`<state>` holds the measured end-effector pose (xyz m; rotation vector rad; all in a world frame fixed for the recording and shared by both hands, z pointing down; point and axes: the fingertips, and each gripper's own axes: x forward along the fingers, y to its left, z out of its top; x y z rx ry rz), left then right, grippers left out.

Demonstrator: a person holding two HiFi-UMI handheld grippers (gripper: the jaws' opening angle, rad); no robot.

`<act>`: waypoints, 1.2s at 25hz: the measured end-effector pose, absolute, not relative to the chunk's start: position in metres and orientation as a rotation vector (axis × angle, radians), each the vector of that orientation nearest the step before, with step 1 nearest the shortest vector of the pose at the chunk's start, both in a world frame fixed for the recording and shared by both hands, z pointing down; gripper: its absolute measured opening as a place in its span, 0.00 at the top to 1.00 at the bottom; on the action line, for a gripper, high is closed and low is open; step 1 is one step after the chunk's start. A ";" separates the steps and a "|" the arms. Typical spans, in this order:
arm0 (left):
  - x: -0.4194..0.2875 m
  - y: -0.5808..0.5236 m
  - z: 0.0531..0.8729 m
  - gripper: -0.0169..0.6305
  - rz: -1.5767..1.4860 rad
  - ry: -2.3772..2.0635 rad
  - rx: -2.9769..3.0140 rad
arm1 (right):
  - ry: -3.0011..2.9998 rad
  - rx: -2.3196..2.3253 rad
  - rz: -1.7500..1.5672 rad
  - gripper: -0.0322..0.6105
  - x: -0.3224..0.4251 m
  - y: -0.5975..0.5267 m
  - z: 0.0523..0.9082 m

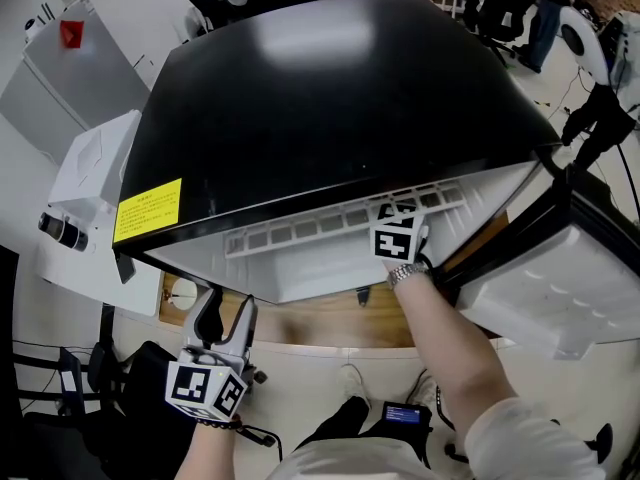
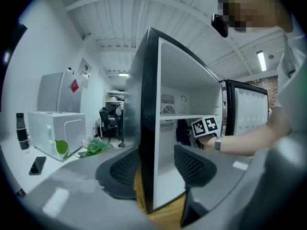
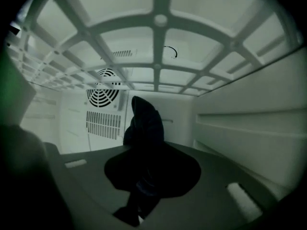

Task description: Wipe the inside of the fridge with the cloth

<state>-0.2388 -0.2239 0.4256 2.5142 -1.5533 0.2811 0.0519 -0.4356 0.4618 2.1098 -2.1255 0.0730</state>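
The black fridge (image 1: 330, 98) stands on a wooden top with its door (image 1: 560, 288) swung open to the right. My right gripper (image 3: 146, 171) is inside the fridge, under the white shelf grid (image 3: 158, 66), shut on a dark cloth (image 3: 144, 126). The cloth stands up between the jaws in front of the back wall and its round fan vent (image 3: 103, 94). In the head view only that gripper's marker cube (image 1: 398, 238) and the wrist show. My left gripper (image 1: 225, 306) hangs open and holds nothing, outside the fridge near its front left corner. The left gripper (image 2: 158, 169) looks at the fridge's side wall edge.
A white appliance (image 1: 95, 198) stands left of the fridge, with a dark bottle (image 2: 20, 131), a phone (image 2: 37, 164) and a green plant (image 2: 91, 147) near it. A yellow label (image 1: 148, 208) marks the fridge top. Office chairs and desks fill the background.
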 end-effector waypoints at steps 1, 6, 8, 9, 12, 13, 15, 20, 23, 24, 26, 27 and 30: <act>-0.239 -0.224 0.426 0.62 0.280 -1.552 2.515 | -2.106 2.125 0.079 0.86 0.056 -0.435 0.462; -0.239 -0.224 0.425 0.62 0.274 -1.548 2.517 | -2.033 2.191 0.120 0.86 0.073 -0.433 0.468; -0.239 -0.224 0.426 0.62 0.276 -1.546 2.519 | -2.020 2.209 0.113 0.86 0.075 -0.432 0.468; -0.238 -0.224 0.426 0.62 0.276 -1.544 2.519 | -2.012 2.218 0.106 0.86 0.076 -0.432 0.468; -0.238 -0.223 0.426 0.62 0.280 -1.540 2.521 | -1.989 2.242 0.084 0.86 0.078 -0.431 0.467; -0.238 -0.223 0.426 0.62 0.281 -1.539 2.522 | -1.984 2.247 0.077 0.86 0.078 -0.431 0.467; -0.238 -0.224 0.425 0.62 0.279 -1.538 2.524 | -1.987 2.252 0.074 0.86 0.079 -0.429 0.467; -0.238 -0.225 0.425 0.62 0.262 -1.540 2.526 | -2.089 2.204 0.112 0.86 0.068 -0.412 0.471; -0.238 -0.225 0.425 0.62 0.251 -1.544 2.519 | -2.207 2.094 0.080 0.86 0.035 -0.398 0.469; -0.238 -0.225 0.425 0.62 0.250 -1.545 2.518 | -2.242 2.053 0.072 0.86 0.022 -0.393 0.470; -0.238 -0.225 0.425 0.62 0.255 -1.544 2.519 | -2.309 1.962 0.064 0.86 -0.007 -0.387 0.475; -0.238 -0.225 0.425 0.62 0.258 -1.544 2.521 | -2.343 1.910 0.063 0.86 -0.024 -0.384 0.478; -0.237 -0.225 0.425 0.62 0.265 -1.543 2.524 | -2.441 1.753 0.066 0.86 -0.076 -0.377 0.489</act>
